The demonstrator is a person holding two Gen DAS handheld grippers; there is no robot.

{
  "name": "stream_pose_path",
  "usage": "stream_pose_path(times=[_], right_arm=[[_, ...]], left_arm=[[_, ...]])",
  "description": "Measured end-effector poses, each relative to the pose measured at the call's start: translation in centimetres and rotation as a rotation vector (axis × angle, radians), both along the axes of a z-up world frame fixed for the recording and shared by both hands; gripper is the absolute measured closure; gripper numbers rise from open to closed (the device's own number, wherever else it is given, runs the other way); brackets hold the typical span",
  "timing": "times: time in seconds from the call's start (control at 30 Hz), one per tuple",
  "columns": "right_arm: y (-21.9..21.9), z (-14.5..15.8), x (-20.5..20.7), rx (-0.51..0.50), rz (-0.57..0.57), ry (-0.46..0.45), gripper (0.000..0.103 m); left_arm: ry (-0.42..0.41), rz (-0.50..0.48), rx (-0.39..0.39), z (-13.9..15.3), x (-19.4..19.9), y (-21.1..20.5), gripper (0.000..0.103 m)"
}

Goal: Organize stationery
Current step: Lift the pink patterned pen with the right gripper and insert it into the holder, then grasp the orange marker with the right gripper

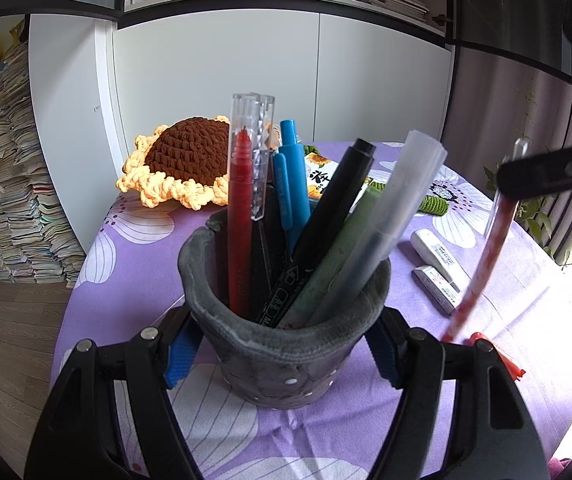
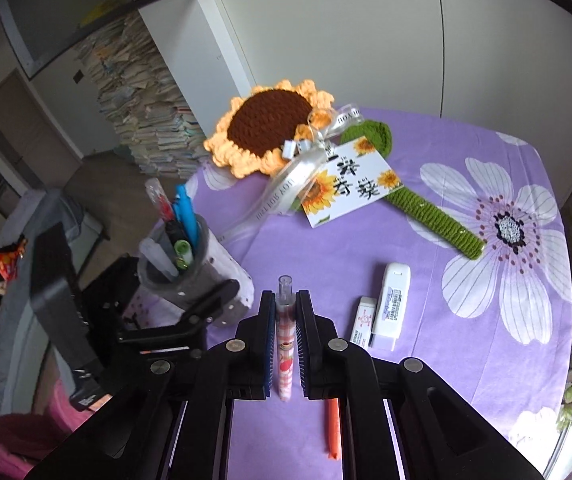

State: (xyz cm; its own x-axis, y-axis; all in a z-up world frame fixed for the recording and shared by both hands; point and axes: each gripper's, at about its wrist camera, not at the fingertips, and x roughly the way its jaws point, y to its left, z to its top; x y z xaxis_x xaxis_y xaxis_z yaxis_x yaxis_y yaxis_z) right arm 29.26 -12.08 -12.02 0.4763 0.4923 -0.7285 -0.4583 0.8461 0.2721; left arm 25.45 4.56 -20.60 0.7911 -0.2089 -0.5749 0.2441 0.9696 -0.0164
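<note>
Purple floral tablecloth [image 2: 426, 360] on a round table, white cabinets behind, big stack of books on the floor at the side.

Your left gripper [image 1: 286, 354] is clenched on the grey felt pen cup [image 1: 282, 344], fingers on both sides of it low down; prob. to steady it, since it's soft and already stuffed w/ pens: red pen [image 1: 240, 220], blue ones, black marker [image 1: 318, 232], a frosted tube.

Your right gripper [image 2: 285, 344] is clamped on a pink patterned pen [image 2: 285, 352], clear cap pointing fwd along the fingers. It's off the cloth, right of the cup and not yet over the rim. Lengthwise hold makes sense for an end-first drop into the cup.

Not yet sorted on the cloth: white USB stick [image 2: 390, 304] w/ a barcode label, small eraser [image 2: 362, 322] touching its side, orange item [image 2: 333, 428] near you.

Writing: the sunflower card [image 2: 350, 180] has bold Chinese characters I can't make out for sure; the ribbon has repeated lettering, too small to read. Marker barrel print is partly hidden. Crochet sunflower [image 2: 268, 124] lies at the far edge.
</note>
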Motion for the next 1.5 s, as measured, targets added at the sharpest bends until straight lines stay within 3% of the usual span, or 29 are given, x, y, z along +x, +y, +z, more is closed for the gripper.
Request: stream_pose_path(times=[0.37, 0.53, 0.63, 1.13, 1.27, 1.5], right_arm=[[2.3, 9.5, -2.6, 0.101, 0.039, -0.286, 0.092], [4.7, 11.7, -3.2, 0.122, 0.125, -0.356, 0.092], [6.2, 10.9, -2.7, 0.111, 0.160, -0.342, 0.092], [8.6, 2.5, 2.8, 0.115, 0.200, -0.048, 0.092], [8.4, 2.0, 2.6, 0.115, 0.213, -0.018, 0.092], [5.0, 3.3, 1.5, 0.147, 0.155, -0.044, 0.091]], left_arm=[[0.000, 0.000, 0.000, 0.0, 0.0, 0.0, 0.032], [0.000, 0.000, 0.000, 0.0, 0.0, 0.0, 0.032], [0.000, 0.000, 0.000, 0.0, 0.0, 0.0, 0.032], [0.000, 0.000, 0.000, 0.0, 0.0, 0.0, 0.031], [0.001, 0.000, 0.000, 0.0, 0.0, 0.0, 0.030], [0.000, 0.001, 0.000, 0.0, 0.0, 0.0, 0.030]])
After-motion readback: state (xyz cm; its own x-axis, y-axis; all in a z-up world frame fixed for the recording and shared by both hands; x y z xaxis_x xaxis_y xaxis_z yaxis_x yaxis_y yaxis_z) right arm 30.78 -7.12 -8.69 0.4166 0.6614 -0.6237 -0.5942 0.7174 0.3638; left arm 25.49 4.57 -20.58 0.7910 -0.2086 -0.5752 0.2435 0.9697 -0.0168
